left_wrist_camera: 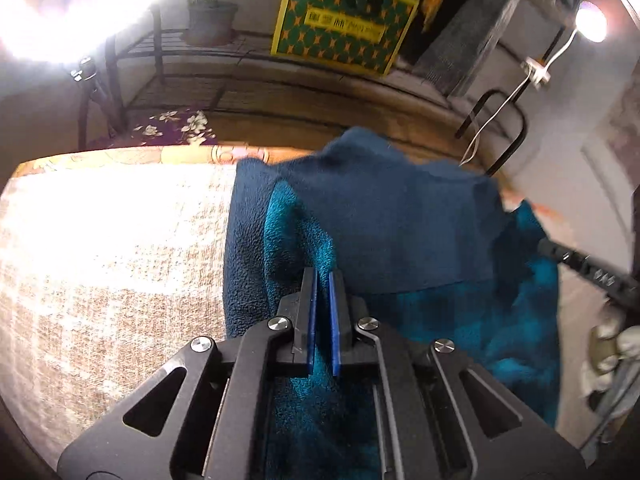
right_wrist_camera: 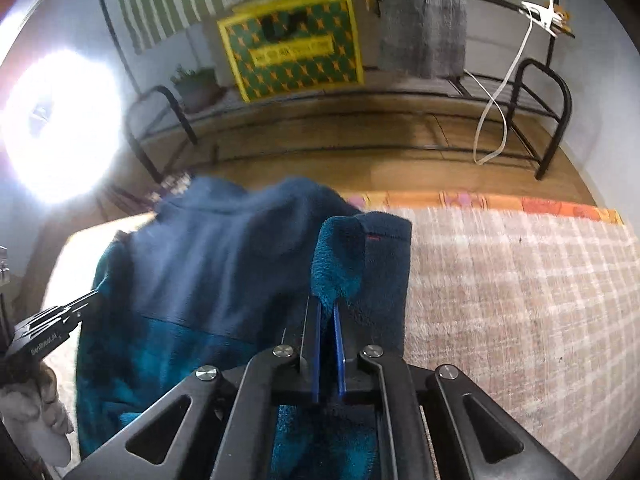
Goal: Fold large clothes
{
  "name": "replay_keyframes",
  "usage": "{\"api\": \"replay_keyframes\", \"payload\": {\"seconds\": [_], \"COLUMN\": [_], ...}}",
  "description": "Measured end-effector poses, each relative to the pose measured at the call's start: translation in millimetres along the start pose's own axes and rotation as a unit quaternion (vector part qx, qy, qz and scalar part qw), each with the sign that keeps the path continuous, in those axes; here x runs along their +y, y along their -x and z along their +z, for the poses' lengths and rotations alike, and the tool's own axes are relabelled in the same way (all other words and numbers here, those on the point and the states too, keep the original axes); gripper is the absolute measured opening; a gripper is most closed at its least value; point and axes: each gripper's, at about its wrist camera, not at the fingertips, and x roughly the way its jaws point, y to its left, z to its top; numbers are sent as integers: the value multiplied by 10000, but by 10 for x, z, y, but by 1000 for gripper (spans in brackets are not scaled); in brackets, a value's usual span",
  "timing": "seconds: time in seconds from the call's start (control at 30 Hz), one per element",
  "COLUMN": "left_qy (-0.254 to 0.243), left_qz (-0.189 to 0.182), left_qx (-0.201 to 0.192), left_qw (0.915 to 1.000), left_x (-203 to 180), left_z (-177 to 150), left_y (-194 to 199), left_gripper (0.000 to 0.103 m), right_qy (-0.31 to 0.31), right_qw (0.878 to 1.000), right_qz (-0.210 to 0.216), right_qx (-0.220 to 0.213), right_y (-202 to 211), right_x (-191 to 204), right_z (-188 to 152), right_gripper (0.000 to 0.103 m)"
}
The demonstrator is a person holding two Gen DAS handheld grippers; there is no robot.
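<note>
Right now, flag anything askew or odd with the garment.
The blue fleece hangs bunched and uneven between the left gripper and right gripper, its teal lining flipped outward at both pinched edges. No damage visible.

A big fleece garment (left_wrist_camera: 384, 232) in two blues, dark navy above and brighter teal below, hangs bunched and lifted over the bed, not spread flat. Its fuzzy teal inner face shows where an edge (right_wrist_camera: 340, 264) folds back, with a short red stitch on the navy beside it. The cloth drapes in soft creases, its upper part humped, and the lower teal part (right_wrist_camera: 160, 364) falls toward the bedcover.
</note>
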Motion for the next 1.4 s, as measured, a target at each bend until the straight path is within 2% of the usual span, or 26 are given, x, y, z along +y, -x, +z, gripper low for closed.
{"api": "replay_keyframes", "payload": {"seconds": [0.13,0.27,0.4,0.47,0.53,0.6,0.63,0.67,0.7,0.77,0.83,1.03,1.13,1.27,1.4], "left_qy": [166,50,-121,-208,-264,-226,-180,-107,-26,-61,-283,-582,-570,-505,-562], "left_qz": [-224,-284,-97,-11,-3,-102,-179,-266,-329,-434,-358,-325,-481,-673,-798], "left_qx": [19,3,286,162,230,353,349,272,174,81,-37,-272,-375,-493,-505], "left_qw": [9996,9996,9995,9997,9994,9991,9991,9992,9993,9990,9990,9974,9965,9952,9939], "left_x": [17,-59,-118,-134,-159,-159,-148,-114,-65,-14,19,128,197,222,161], "left_z": [68,106,34,13,23,64,89,102,110,94,21,-482,-836,-1305,-1777], "left_y": [37,-102,-409,-450,-449,-387,-333,-235,-84,147,469,1479,2022,2683,3084], "left_gripper": [3,3,3,6,9,12,13,13,13,13,13,13,13,13,13], "right_qy": [4,47,345,371,409,413,350,305,304,344,264,176,133,-95,6], "right_qw": [9999,9981,9980,9983,9980,9978,9974,9972,9972,9969,9956,9889,9846,9792,9769], "right_qz": [139,594,530,427,407,464,555,632,659,706,893,1393,1572,1720,1700], "right_qx": [-17,-146,8,148,239,249,285,255,193,14,-100,-489,-756,-1069,-1293], "right_y": [-21,-13,-264,-432,-542,-523,-479,-404,-324,-68,220,1220,1863,2728,3398], "right_x": [-31,71,267,299,311,300,288,272,268,262,216,107,78,12,56], "right_z": [-23,9,-4,-55,-106,-78,-55,-45,-39,-46,-100,-438,-744,-1326,-1929], "right_gripper": [3,3,3,3,3,9,20,27,28,31,31,31,31,33,37]}}
